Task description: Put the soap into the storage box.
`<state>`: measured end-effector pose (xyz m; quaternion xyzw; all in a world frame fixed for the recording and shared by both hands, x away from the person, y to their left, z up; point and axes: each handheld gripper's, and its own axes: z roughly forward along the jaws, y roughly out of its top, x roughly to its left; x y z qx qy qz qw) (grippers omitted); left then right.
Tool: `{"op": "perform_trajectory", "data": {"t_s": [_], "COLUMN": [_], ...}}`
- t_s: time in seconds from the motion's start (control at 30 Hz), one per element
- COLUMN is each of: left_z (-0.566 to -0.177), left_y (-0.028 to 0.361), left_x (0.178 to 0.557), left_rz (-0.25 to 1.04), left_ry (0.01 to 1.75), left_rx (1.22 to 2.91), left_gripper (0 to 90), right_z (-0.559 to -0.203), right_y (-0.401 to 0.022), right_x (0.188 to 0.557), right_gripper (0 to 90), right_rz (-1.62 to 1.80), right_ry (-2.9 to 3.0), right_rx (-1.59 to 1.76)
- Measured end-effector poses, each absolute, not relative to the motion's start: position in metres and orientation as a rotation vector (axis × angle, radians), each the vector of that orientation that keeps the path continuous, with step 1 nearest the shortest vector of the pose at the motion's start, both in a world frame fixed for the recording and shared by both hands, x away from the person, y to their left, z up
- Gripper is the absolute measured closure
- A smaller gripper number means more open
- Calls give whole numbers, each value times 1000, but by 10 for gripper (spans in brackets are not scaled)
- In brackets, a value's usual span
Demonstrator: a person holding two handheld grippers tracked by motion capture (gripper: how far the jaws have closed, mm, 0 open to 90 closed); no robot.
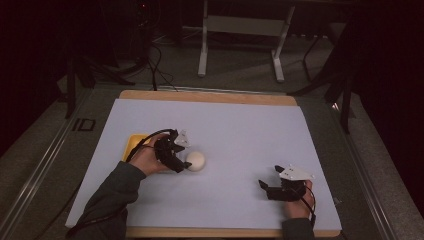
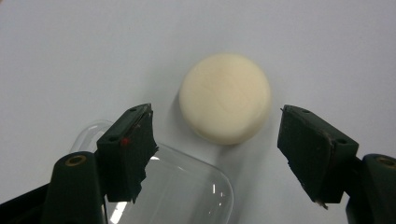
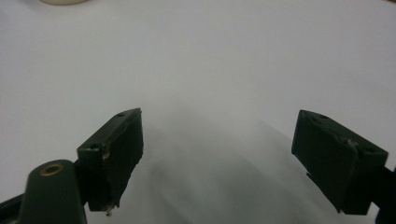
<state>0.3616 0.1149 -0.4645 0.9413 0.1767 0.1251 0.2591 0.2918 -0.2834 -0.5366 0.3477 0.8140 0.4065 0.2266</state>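
Observation:
A cream round ball (image 1: 195, 161) (image 2: 225, 97) of dough-like stuff lies on the white sheet left of centre. My left gripper (image 1: 181, 162) (image 2: 215, 154) is open, its jaws wide apart just short of the ball, one on each side, not touching it. A clear plastic lid or container (image 2: 182, 191) lies under the left jaw. A yellow tray (image 1: 134, 144) sits behind the left hand, partly hidden by it. My right gripper (image 1: 263, 187) (image 3: 217, 158) is open over bare sheet at the right front, nothing between its jaws. The ball's edge (image 3: 63, 2) peeks in at the top left of the right gripper view.
The white sheet (image 1: 240, 130) covers a wooden board (image 1: 210, 96) on the table. Dark floor, cables and a white table frame (image 1: 241, 35) lie beyond the far edge.

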Motion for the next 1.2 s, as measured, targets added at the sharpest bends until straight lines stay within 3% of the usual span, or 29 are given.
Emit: {"op": "perform_trajectory", "data": {"t_s": [0.23,1.2], "left_z": [-469,-483], "left_y": [111,87], "left_x": [368,385], "left_rz": [318,216], "left_ry": [489,458], "left_rx": [2582,2704], "left_gripper": [204,176], "right_z": [-537,-537], "right_y": [-283,-283], "right_x": [292,292], "right_gripper": [164,164], "right_rz": [1118,1116], "right_ry": [2245,2248], "right_rx": [955,955]}}
